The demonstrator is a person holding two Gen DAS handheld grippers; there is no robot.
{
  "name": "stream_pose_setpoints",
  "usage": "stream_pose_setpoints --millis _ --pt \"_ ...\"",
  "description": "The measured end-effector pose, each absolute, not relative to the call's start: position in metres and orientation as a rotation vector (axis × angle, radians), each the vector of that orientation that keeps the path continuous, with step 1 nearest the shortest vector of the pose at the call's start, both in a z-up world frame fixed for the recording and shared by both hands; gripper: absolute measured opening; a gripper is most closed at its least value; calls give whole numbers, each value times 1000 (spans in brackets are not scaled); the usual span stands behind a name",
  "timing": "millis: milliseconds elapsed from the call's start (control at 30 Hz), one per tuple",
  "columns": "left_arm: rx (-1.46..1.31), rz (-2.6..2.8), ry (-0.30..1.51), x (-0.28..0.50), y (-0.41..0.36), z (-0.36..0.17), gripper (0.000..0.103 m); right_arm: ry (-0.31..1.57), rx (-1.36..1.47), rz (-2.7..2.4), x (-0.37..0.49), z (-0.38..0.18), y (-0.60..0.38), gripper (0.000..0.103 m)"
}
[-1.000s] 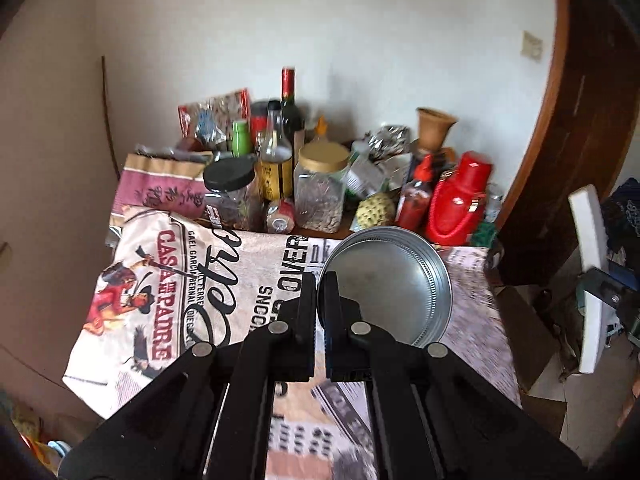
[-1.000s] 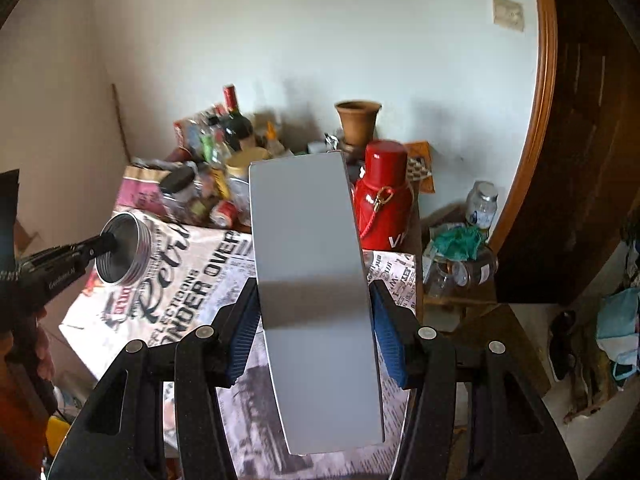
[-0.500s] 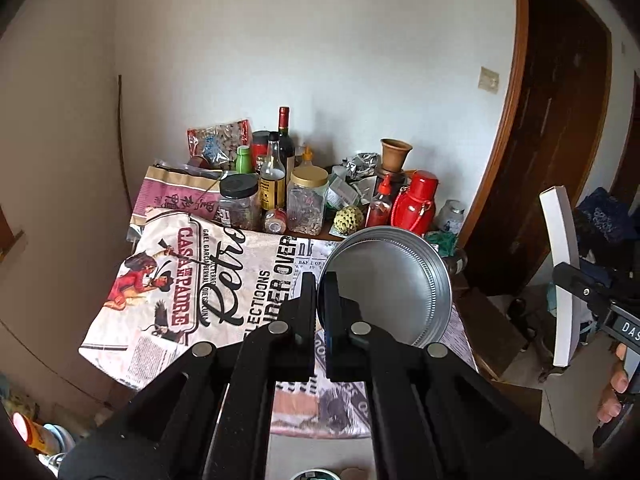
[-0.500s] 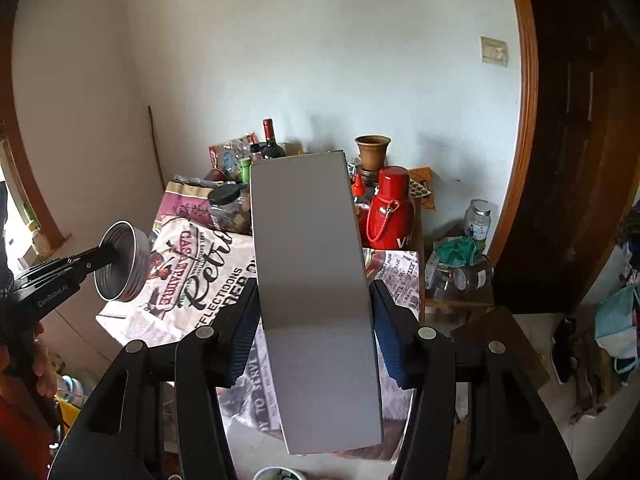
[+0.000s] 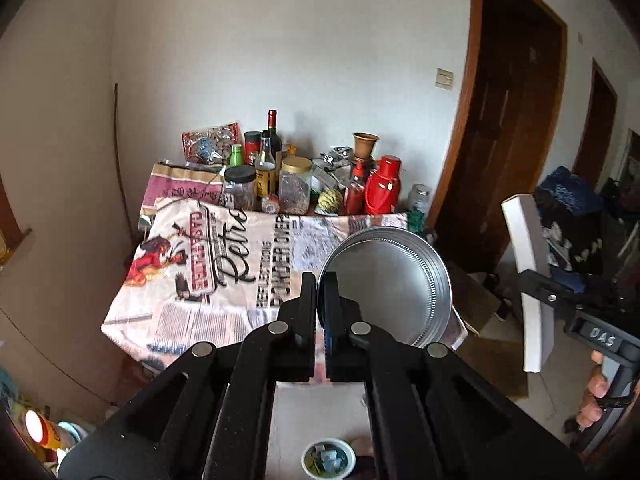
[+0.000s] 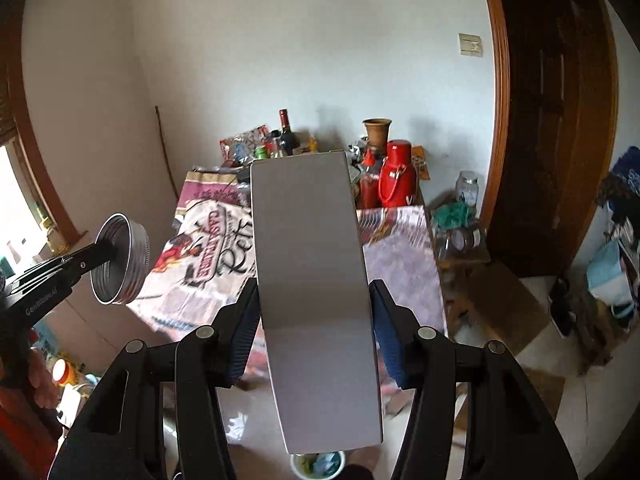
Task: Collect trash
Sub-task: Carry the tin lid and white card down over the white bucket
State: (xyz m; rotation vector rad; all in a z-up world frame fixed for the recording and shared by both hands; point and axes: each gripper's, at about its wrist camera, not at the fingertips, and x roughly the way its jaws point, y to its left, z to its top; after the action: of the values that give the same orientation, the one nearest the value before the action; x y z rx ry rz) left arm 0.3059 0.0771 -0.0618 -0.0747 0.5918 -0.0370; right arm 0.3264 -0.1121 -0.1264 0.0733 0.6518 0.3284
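Note:
My left gripper (image 5: 319, 282) is shut on the rim of a round silver tin lid (image 5: 390, 284), held up in the air in front of the table; the right wrist view shows that lid (image 6: 120, 260) at far left. My right gripper (image 6: 314, 312) is shut on a flat grey-white box (image 6: 316, 300), its blue pads pressing both long sides. In the left wrist view the same box (image 5: 528, 280) stands on edge at far right. A small white cup with scraps in it (image 5: 328, 460) sits on the floor below both grippers.
The table (image 5: 224, 264) wears a printed newspaper-style cloth, and its back edge is crowded with bottles, jars and a red flask (image 5: 386, 186). A dark wooden door (image 6: 560, 140) stands to the right. Clutter lies on the floor at right, with cartons at lower left.
Both grippers have pulled back from the table and risen a little, each keeping its load. The table looks smaller and farther, and the floor with the small cup has come into view.

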Motion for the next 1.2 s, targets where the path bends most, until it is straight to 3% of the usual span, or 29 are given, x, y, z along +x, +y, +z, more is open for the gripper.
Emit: stream_pose_setpoints --millis 300,667,900,1200 --pt "-96 -81 659 225 99 -79 2 682 61 292 242 -128 -88 50" --pt "-111 -76 748 214 94 -117 2 800 59 303 223 -160 -83 50" --pt "-120 -91 884 237 75 -182 2 930 79 322 236 -217 -85 50" --pt "-127 -99 1074 273 49 -308 2 1131 87 310 247 -324 -91 50"
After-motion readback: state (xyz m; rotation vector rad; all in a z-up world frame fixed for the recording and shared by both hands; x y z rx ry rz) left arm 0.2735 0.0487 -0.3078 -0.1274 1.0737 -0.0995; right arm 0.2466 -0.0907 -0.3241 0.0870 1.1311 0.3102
